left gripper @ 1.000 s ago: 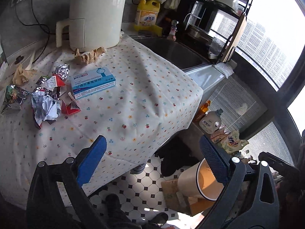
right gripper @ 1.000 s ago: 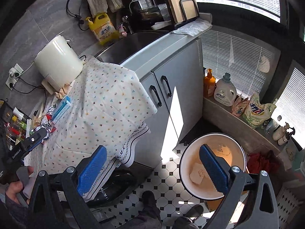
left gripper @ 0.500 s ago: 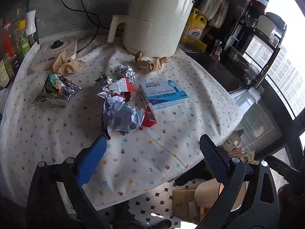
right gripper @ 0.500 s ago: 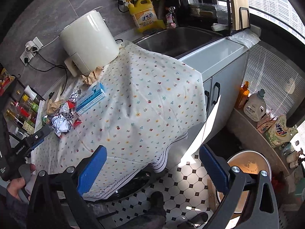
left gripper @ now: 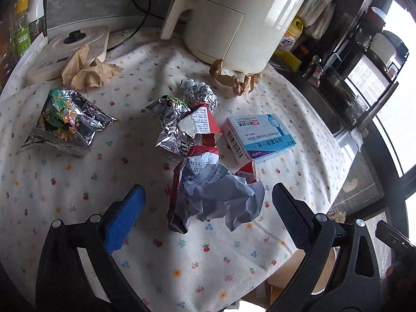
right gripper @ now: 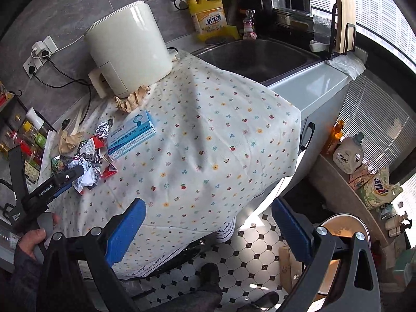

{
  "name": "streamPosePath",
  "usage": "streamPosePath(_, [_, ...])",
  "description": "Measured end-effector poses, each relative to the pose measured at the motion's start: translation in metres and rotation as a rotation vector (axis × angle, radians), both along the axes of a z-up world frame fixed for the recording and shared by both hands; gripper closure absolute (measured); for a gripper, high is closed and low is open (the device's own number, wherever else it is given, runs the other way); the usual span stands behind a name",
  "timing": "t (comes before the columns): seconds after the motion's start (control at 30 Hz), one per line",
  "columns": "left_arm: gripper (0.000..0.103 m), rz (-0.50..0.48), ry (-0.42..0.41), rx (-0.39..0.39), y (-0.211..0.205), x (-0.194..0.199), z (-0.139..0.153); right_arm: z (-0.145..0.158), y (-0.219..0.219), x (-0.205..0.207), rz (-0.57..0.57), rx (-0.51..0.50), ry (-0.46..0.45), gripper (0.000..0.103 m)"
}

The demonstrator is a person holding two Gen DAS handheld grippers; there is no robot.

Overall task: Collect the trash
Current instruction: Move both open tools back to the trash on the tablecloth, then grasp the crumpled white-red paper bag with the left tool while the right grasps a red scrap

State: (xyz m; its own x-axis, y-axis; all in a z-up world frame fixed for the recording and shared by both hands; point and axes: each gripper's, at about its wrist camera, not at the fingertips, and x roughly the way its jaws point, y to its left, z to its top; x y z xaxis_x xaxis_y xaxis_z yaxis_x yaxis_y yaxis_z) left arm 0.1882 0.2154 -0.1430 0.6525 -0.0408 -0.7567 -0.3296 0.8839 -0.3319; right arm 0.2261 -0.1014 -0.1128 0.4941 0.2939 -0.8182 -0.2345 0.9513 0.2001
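Note:
Trash lies on the flowered tablecloth (left gripper: 78,182): a crumpled white and red paper (left gripper: 215,195), a blue medicine box (left gripper: 260,136), silver foil wrappers (left gripper: 179,122), a foil ball (left gripper: 201,97), a foil snack bag (left gripper: 65,124) and crumpled brown paper (left gripper: 85,71). My left gripper (left gripper: 208,215) is open, its fingers on either side of the crumpled white paper, just above it. My right gripper (right gripper: 208,223) is open and empty, held over the table's front edge. A cream trash bin (right gripper: 343,236) stands on the floor at the right. The trash pile (right gripper: 88,163) also shows in the right wrist view.
A cream air fryer (left gripper: 239,18) stands at the back of the table, more brown paper (left gripper: 236,80) at its foot. A sink (right gripper: 260,57) and yellow detergent bottle (right gripper: 208,15) lie beyond. Bottles (left gripper: 23,31) line the left. Checkered floor (right gripper: 254,247) below.
My left gripper has swung from the table's right edge to the trash pile and come down over the crumpled white paper. My right gripper has swung from the bin toward the table.

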Motion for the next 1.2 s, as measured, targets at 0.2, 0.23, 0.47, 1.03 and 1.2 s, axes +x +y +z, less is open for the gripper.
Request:
streamPosePath(0.2, [0.058, -0.043, 0.023, -0.063, 0.012, 0.011, -0.012, -0.005, 0.029, 0.009, 0.029, -0.006, 0.008, 0.008])
streamPosePath(0.23, [0.061, -0.048, 0.014, -0.063, 0.013, 0.01, -0.01, -0.006, 0.035, 0.011, 0.039, -0.006, 0.008, 0.008])
streamPosePath(0.47, [0.063, -0.055, -0.065, -0.032, 0.024, -0.014, 0.018, -0.015, 0.09, 0.023, 0.142, 0.008, 0.008, 0.008])
streamPosePath(1.03, [0.062, 0.123, -0.07, 0.046, 0.088, -0.087, 0.038, -0.062, 0.201, 0.047, 0.312, 0.032, 0.12, 0.023])
streamPosePath(1.2, [0.062, 0.135, -0.069, 0.051, 0.09, -0.093, 0.04, -0.068, 0.205, 0.051, 0.328, 0.054, 0.166, 0.081])
